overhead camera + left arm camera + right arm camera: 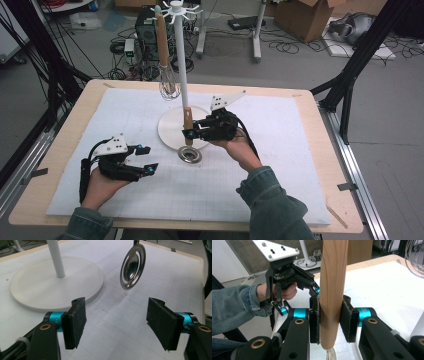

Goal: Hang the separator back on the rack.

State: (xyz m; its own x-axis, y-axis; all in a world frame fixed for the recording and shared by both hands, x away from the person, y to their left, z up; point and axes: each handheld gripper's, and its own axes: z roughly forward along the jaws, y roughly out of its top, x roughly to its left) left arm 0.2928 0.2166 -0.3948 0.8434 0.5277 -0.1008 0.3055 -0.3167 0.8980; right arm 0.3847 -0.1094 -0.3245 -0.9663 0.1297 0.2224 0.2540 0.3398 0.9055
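1. Nearest me, my left gripper (pixel 144 159) rests low over the white mat (pixel 280 165), its jaws spread wide with nothing between them.
2. A little farther in, my right gripper (pixel 189 131) has its pads clamped on the wooden handle (pixel 333 285) of a utensil, held upright. Its round metal head (pixel 190 154) hangs just off the mat, close to the rim of the stand's white base (pixel 170 131) (the left gripper view catches that head (pixel 133 267) tilted in the air).
3. As I judge it, the pickup is done. What is left is to raise the utensil to the hooks (pixel 176 10) at the top of the pole and hang it beside the whisk (pixel 168 75), which already dangles there.
4. The mat carries a faint grid and lies on a pale wooden table (pixel 65 135).
5. Beyond that, a grey floor with tangled cables (pixel 285 46), a cardboard box (pixel 305 17) and black frame posts.
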